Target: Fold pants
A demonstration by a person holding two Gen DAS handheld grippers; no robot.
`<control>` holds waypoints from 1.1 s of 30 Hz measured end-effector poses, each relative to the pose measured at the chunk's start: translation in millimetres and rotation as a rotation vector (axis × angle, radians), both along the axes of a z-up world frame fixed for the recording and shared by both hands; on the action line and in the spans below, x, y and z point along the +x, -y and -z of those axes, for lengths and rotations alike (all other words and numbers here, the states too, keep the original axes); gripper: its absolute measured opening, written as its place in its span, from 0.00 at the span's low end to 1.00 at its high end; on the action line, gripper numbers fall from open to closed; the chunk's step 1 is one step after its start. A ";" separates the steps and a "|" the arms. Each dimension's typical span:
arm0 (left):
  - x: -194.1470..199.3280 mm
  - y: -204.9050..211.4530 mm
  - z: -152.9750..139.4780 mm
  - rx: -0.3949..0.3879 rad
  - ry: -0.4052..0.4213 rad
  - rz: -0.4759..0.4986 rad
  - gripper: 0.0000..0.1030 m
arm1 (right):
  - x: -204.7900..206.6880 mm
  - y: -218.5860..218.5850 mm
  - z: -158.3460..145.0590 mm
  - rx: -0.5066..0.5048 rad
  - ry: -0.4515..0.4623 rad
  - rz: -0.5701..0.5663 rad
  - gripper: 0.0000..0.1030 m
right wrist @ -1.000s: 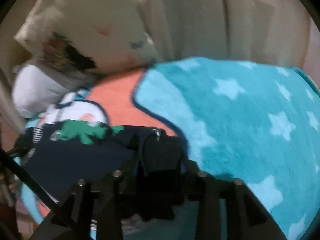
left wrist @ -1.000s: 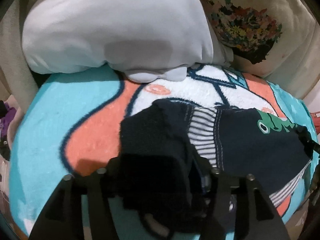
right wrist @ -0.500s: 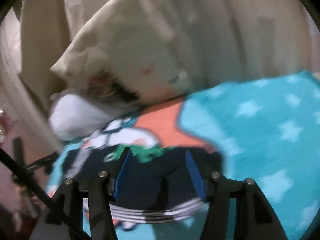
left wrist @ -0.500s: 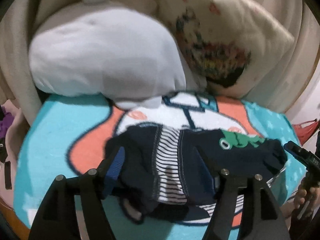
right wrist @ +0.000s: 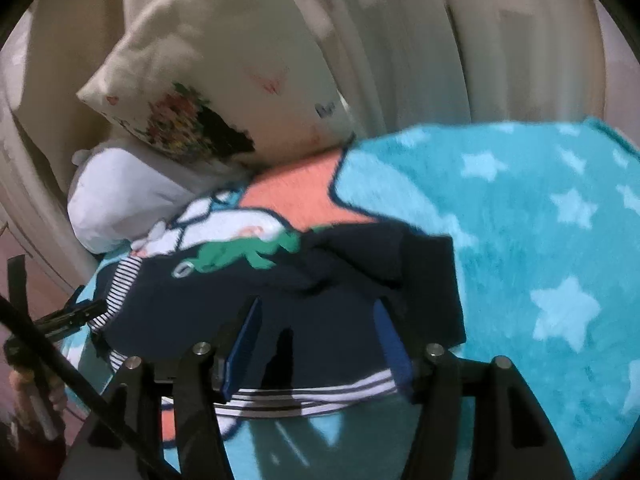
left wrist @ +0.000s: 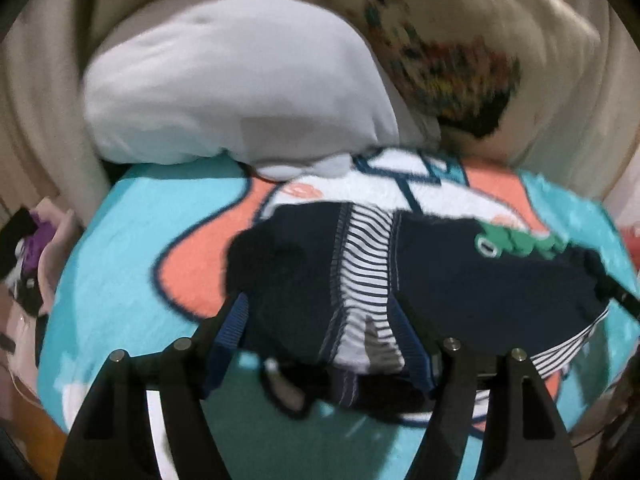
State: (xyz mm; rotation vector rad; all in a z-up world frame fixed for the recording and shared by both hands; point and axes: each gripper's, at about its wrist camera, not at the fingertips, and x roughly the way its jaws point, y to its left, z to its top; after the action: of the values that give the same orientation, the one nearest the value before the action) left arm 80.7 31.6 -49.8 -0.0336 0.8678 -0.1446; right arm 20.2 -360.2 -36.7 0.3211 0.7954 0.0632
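Note:
Small navy pants (left wrist: 460,276) with a striped white panel and a green crocodile print lie folded on a teal and orange blanket (left wrist: 132,264). They also show in the right wrist view (right wrist: 208,304). My left gripper (left wrist: 320,320) is open and empty, just in front of the pants' left end. My right gripper (right wrist: 316,320) is open and empty, just in front of the pants' right end. The other gripper's tip shows at the far edge of each view.
A white pillow (left wrist: 232,88) and a cream floral pillow (left wrist: 460,52) lie behind the pants against cream curtains (right wrist: 440,40). The blanket with stars (right wrist: 540,248) spreads to the right. Clutter (left wrist: 28,256) lies off the bed's left edge.
Both grippers were shut on the pants' edge a second ago. They have opened, let the cloth drop onto the pants, and pulled back a little.

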 end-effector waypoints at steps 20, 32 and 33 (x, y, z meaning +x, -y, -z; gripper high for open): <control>-67.2 -23.3 -18.6 0.088 0.132 -0.238 0.84 | -33.1 -91.4 -9.3 -0.049 0.073 -0.119 0.73; -64.8 -12.4 -3.0 0.130 0.079 -0.174 0.84 | -30.4 -112.6 3.9 -0.083 0.027 -0.154 0.74; -64.6 -11.2 -2.4 0.136 0.078 -0.171 0.84 | -30.1 -112.2 4.5 -0.085 0.026 -0.156 0.74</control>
State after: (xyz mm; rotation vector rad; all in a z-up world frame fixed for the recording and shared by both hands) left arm 16.2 42.8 -47.4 0.0243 0.7918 0.0731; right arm -9.9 -248.1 -41.2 0.1772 0.7944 0.1789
